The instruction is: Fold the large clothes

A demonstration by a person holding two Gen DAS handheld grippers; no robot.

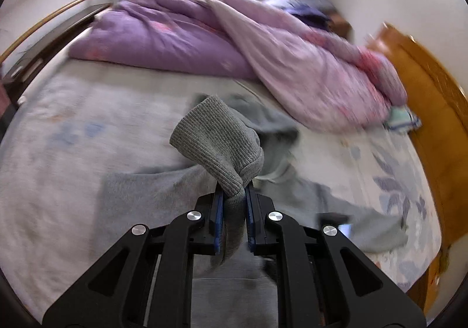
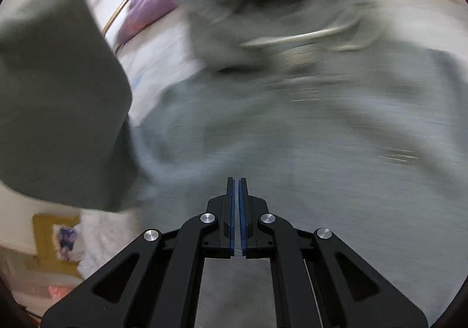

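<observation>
A large grey hooded sweatshirt (image 1: 152, 190) lies spread on the bed. My left gripper (image 1: 235, 196) is shut on its ribbed sleeve cuff (image 1: 216, 141) and holds the cuff lifted above the garment. In the right wrist view the sweatshirt body (image 2: 292, 138) fills the frame, blurred, with its hood and white drawstring (image 2: 295, 35) at the top. My right gripper (image 2: 237, 190) is shut and empty just above the sweatshirt body. A lifted grey sleeve (image 2: 58, 94) hangs at the left of that view.
A purple and pink quilt (image 1: 204, 35) is heaped along the far side of the bed. The pale floral sheet (image 1: 58, 138) covers the mattress. An orange wooden bed board (image 1: 433, 111) runs along the right. A folded light cloth (image 1: 402, 119) lies beside the quilt.
</observation>
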